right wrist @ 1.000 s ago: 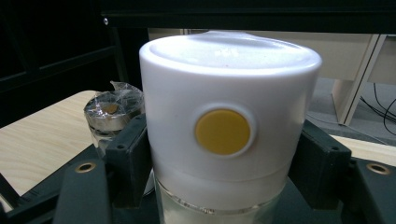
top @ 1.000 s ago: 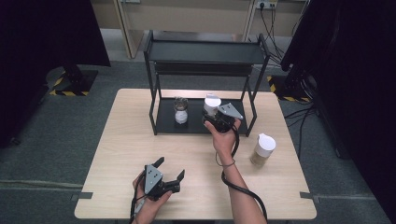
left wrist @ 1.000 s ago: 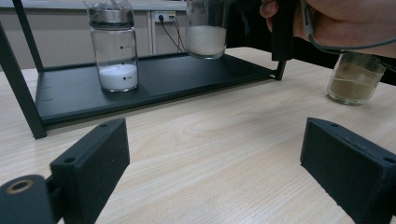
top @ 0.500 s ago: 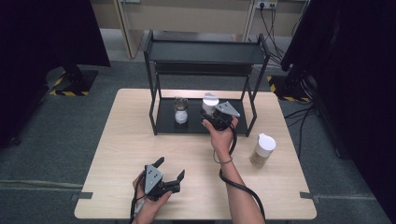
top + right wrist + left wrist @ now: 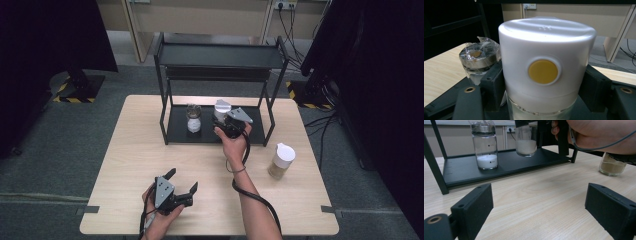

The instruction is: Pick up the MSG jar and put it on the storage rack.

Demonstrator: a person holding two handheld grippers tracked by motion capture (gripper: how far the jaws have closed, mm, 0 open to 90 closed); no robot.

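My right tool (image 5: 541,100) grips the white-capped jar (image 5: 544,67) — it has edged over the rack's lower shelf (image 5: 210,135), seemingly just above it — while my left tool (image 5: 180,187) rests wide open.

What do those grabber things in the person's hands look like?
Each tool, left and right, is black, with two chunky, blocky black jaws that have small round holes in them. A grey three-cornered plate sits on top of each. A black cable trails from the right tool along the forearm. The forearms are bare, with a thin band on the right wrist.
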